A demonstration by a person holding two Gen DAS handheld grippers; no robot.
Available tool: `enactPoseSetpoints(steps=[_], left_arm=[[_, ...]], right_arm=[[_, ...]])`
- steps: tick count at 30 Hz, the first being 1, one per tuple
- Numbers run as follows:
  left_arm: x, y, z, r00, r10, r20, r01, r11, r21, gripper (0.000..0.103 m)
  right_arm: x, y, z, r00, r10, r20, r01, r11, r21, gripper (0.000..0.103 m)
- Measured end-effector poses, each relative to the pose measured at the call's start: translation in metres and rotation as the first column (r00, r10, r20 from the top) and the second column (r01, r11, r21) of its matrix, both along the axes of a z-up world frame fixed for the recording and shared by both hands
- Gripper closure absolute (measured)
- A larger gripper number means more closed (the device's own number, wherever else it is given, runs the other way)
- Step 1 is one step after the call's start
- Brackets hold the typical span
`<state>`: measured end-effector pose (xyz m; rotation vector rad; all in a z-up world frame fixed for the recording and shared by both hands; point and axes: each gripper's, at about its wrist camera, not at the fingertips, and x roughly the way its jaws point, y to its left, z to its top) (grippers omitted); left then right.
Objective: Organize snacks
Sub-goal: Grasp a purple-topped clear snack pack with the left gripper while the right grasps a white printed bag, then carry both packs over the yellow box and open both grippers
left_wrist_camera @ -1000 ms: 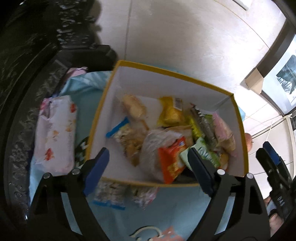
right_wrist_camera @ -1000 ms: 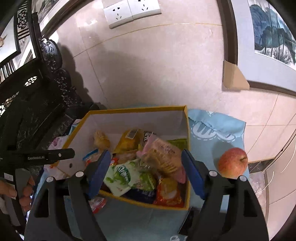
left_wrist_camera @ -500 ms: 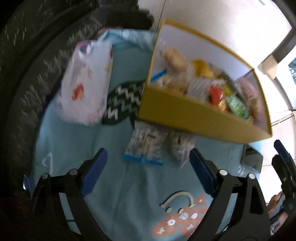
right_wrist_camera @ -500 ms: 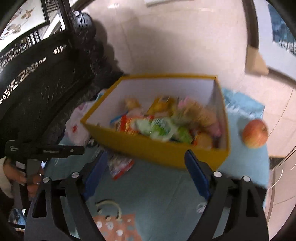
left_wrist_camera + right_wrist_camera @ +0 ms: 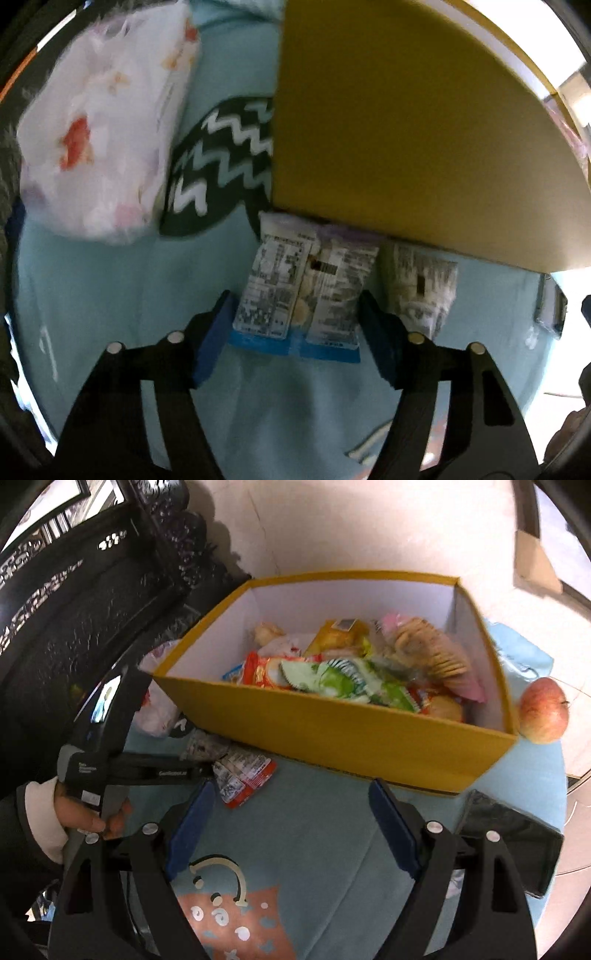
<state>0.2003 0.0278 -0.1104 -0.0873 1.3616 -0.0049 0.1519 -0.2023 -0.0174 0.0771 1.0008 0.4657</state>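
The left gripper (image 5: 295, 325) is held low over the blue cloth (image 5: 110, 295) on the desk, its jaws spread wide and set on either side of the near end of a blue-edged snack packet (image 5: 299, 291), which is not yet gripped. A second packet (image 5: 421, 288) is seen just beside it, both lying against the outer wall of the yellow box (image 5: 406, 147). The step in hand is judged to be the pickup of a loose snack; next, the jaws would need to be closed on the packet and it lifted over the wall. The right gripper (image 5: 291, 830) is held wide and empty above the cloth. Farther off, the box (image 5: 332, 731) is already filled with snacks, and an apple (image 5: 543, 716) is seen touching its far corner.
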Motion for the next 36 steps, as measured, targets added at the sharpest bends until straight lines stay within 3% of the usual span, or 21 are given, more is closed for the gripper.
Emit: enactPoseSetpoints(steps=[3,4,6,10,15,17,18,19,21,23,36], left_arm=[[-0.001,-0.004,0.002,0.999,-0.029,0.025,0.028,0.998,0.052,0.042],[-0.002,-0.003,0.003,0.999,-0.030,0.031,0.028,0.998,0.055,0.051],[-0.006,0.001,0.008,0.999,-0.036,0.038,0.034,0.998,0.050,0.055],[-0.017,0.019,0.018,0.999,-0.003,0.047,0.001,0.999,0.045,0.057],[-0.028,0.038,0.026,0.998,0.039,0.047,-0.040,0.999,0.026,0.057],[-0.028,0.043,0.023,0.998,0.056,0.034,-0.057,0.998,0.020,0.057],[-0.028,0.043,0.021,0.998,0.063,0.026,-0.063,0.998,0.017,0.057],[-0.028,0.044,0.020,0.997,0.070,0.018,-0.070,0.998,0.009,0.057],[-0.024,0.045,0.021,0.997,0.076,0.015,-0.076,0.997,0.000,0.057],[-0.025,0.045,0.025,0.997,0.076,0.021,-0.076,0.997,-0.014,0.057],[-0.067,0.033,0.101,0.990,0.003,0.143,0.006,0.998,-0.061,0.057]], right_arm=[[0.007,0.018,-0.013,0.999,0.041,-0.023,-0.042,0.999,-0.011,0.017],[0.008,0.023,-0.015,0.998,0.054,-0.024,-0.054,0.998,-0.012,0.017],[0.013,0.040,-0.023,0.995,0.096,-0.028,-0.097,0.995,-0.023,0.017],[0.021,0.075,-0.045,0.985,0.168,-0.051,-0.171,0.983,-0.062,0.017],[0.036,0.110,-0.072,0.982,0.172,-0.072,-0.180,0.977,-0.111,0.017],[0.040,0.121,-0.083,0.981,0.179,-0.075,-0.189,0.966,-0.177,0.024],[0.040,0.125,-0.088,0.980,0.182,-0.076,-0.194,0.958,-0.210,0.035],[0.039,0.128,-0.086,0.980,0.193,-0.052,-0.200,0.951,-0.235,0.051],[0.039,0.127,-0.083,0.977,0.203,-0.067,-0.213,0.948,-0.237,0.058],[0.041,0.111,-0.072,0.980,0.169,-0.100,-0.185,0.966,-0.182,0.059],[-0.016,-0.002,0.027,0.999,0.035,-0.006,-0.035,0.999,-0.028,0.059]])
